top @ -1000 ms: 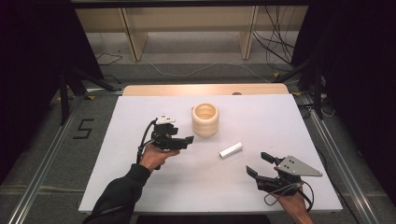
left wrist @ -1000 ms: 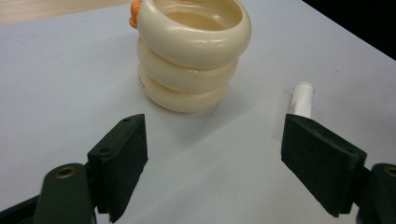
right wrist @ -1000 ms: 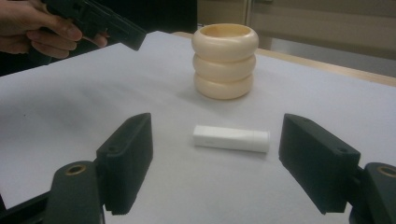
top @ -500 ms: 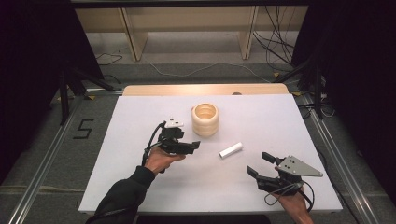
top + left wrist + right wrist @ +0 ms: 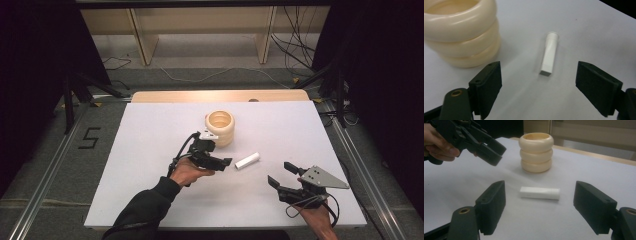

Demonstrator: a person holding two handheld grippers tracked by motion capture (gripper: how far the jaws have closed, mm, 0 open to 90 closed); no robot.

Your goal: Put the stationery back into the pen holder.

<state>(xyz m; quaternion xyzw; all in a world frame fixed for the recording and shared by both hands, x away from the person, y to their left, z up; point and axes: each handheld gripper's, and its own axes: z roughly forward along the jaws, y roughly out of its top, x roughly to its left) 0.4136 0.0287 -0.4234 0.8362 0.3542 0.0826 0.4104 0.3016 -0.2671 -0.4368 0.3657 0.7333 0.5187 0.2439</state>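
Reach is the step in hand, by my reading: the left claw [image 5: 226,162] hangs just short of the tube [image 5: 247,160], jaws spread wide and empty. In the left gripper view the tube [image 5: 549,53] lies flat on the white worktop [image 5: 586,30], ahead of the jaws and between their lines, its capped end pointing away from the claw. The ringed cup [image 5: 461,31] stands upright ahead and to the left of that claw, near the tube but apart from it.

Next move, as I judge it, calls for the left claw to go forward and down until the pads bracket the tube across its narrow sides, then close; the cup beside the left jaw leaves little room, so the approach should keep clear of it.

The left hand [image 5: 187,171] grips its tool from below, forearm coming up from the near edge, tool tilted down toward the tube. The right claw [image 5: 280,175] waits low over the worktop, well apart from the tube, also wide open and holding nothing; along its jaws the tube [image 5: 539,193] lies crosswise ahead, the cup [image 5: 536,152] behind it
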